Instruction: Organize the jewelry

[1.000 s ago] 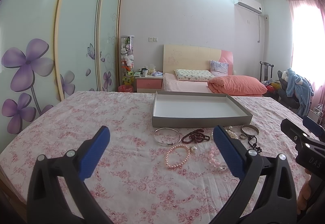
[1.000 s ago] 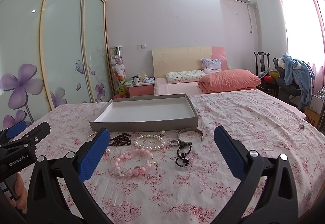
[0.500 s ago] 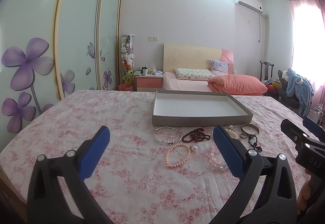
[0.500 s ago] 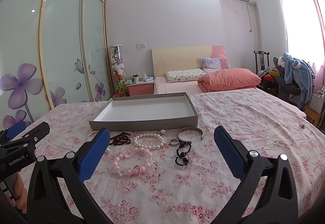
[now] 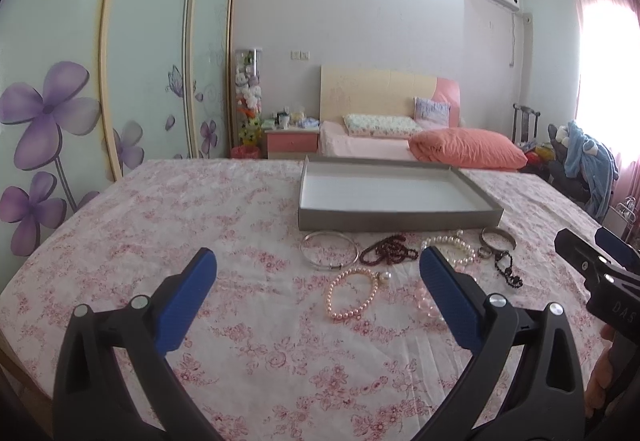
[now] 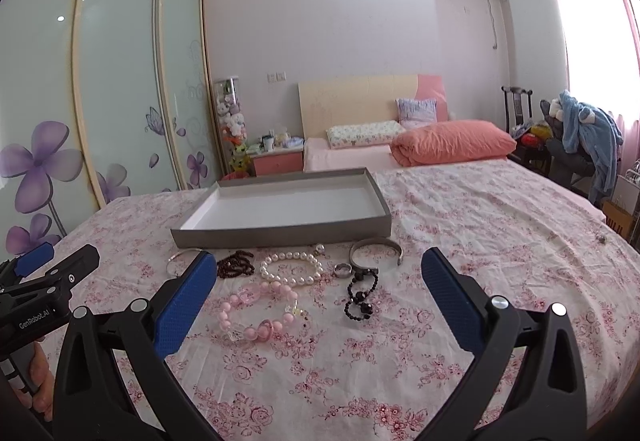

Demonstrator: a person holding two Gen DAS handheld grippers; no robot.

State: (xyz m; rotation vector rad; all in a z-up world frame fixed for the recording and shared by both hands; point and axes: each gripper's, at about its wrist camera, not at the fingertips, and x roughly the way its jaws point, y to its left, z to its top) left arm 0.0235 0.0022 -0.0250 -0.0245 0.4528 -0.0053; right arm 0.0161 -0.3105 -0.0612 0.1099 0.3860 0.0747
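Several pieces of jewelry lie on the floral sheet in front of an empty grey tray (image 5: 400, 219) (image 6: 280, 237). From left to right in the left wrist view they are a silver bangle (image 5: 330, 251), dark red beads (image 5: 386, 249), a white pearl bracelet (image 5: 452, 247), a silver cuff (image 5: 498, 235) and black beads (image 5: 508, 271). A pink pearl bracelet (image 5: 352, 295) lies nearer. In the right wrist view a chunky pink bracelet (image 6: 256, 311), white pearls (image 6: 292, 269) and a ring (image 6: 343, 270) sit between the fingers. My left gripper (image 5: 316, 269) and right gripper (image 6: 318, 273) hover open above the sheet, short of the jewelry, holding nothing.
The floral sheet covers a wide surface with edges at left and front. Sliding wardrobe doors (image 5: 120, 81) stand on the left. Behind the tray there is a bed with an orange duvet (image 6: 452, 143). On the right stands a chair with blue clothes (image 6: 588, 145). A small dark object (image 6: 600, 239) lies far right.
Both views have shifted only slightly. The jewelry and tray lie where they were, and both grippers stay open.
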